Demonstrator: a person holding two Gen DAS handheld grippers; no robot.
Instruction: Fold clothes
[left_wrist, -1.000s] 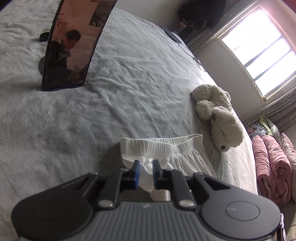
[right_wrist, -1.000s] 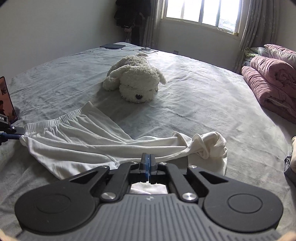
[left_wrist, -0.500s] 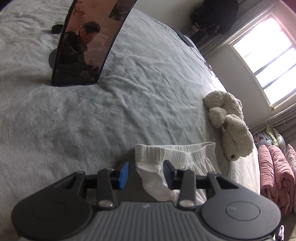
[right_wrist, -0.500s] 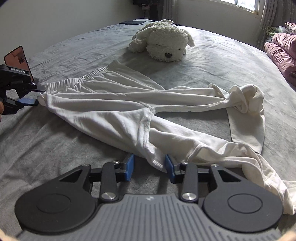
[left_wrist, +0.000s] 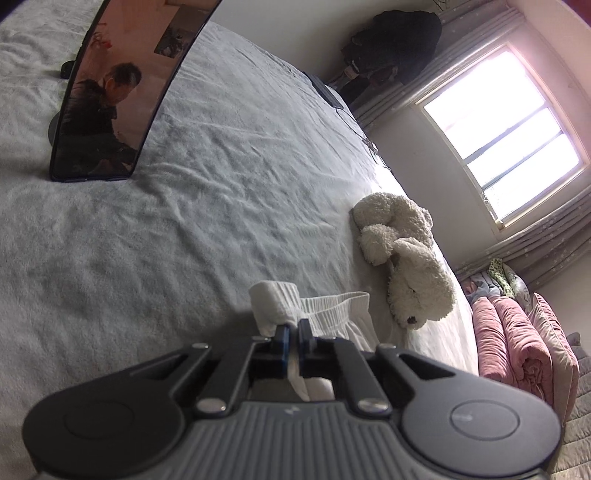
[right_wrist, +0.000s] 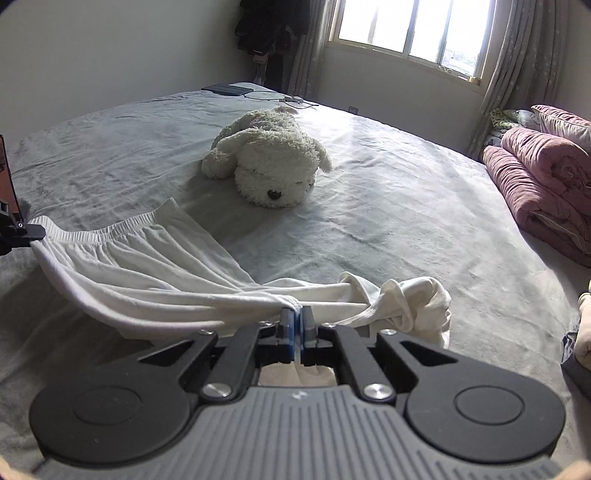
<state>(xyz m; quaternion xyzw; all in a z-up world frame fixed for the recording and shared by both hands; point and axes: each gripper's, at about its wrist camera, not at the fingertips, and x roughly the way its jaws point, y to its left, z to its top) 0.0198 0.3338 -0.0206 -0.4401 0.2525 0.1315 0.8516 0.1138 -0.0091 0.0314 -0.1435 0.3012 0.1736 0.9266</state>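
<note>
Both grippers have just closed on the garment after a brief release half a second earlier, when each stood open with cloth between or beside its pads. The jaws of the left gripper (left_wrist: 291, 334) have just been closing and now pinch a bunched corner of the elastic waistband of the white trousers (right_wrist: 155, 269). The jaws of the right gripper (right_wrist: 295, 325) have likewise just been closing and now clamp a gathered ridge of fabric near the crotch seam, with a little cloth showing through below the pads. Judged from this, the re-grip is complete and the garment is secured at two points, ready for a lift or a straightening pull before the first fold.

Nearest the right gripper, the fabric fans out from the pinch point towards the left gripper at the waistband corner. The stretch between the two grips appears raised off the bed (right_wrist: 388, 206) and lightly tensioned. To the right of the right gripper, the trouser legs lie crumpled in a twisted heap, not yet straightened.

Beyond the waistband, well apart from the trousers, a plush dog (right_wrist: 269, 166) lies on the bed. A rolled pink quilt (right_wrist: 535, 177) sits at the far right edge. In the left wrist view, a phone (left_wrist: 122, 88) stands upright on the bed, far from the garment.
</note>
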